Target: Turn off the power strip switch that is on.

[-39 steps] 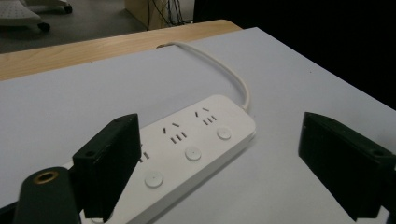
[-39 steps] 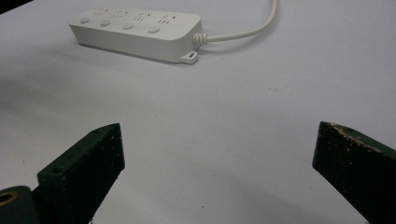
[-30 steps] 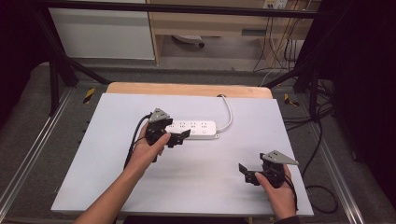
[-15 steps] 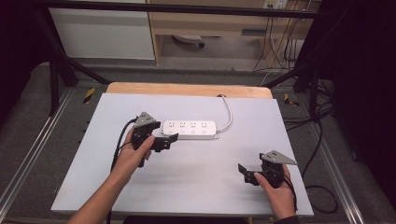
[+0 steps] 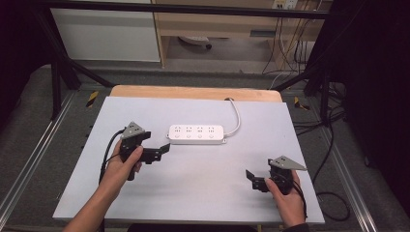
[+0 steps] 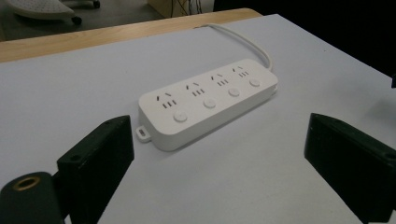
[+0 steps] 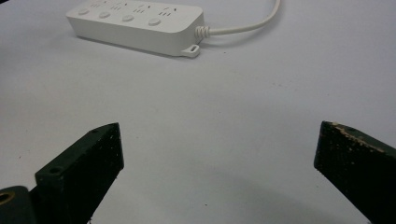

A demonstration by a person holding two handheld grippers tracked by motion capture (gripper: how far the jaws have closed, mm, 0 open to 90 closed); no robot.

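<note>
Nothing's being held right now: the left gripper [image 5: 153, 153] sits just left of the power strip [image 5: 197, 134] with jaws spread wide, and the right gripper [image 5: 257, 180] rests well apart near the table's [image 5: 203, 203] front right, also wide open and empty. Best guess, if the strip gets picked up next, whoever's doing it should come in square across its narrow width. The strip's white with four sockets and four buttons, lying flat mid-table, its cord [image 5: 236, 116] curving off toward the back edge.

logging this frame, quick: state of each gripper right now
Left gripper: open, holding nothing, near the power strip.
Right gripper: open, holding nothing.
</note>
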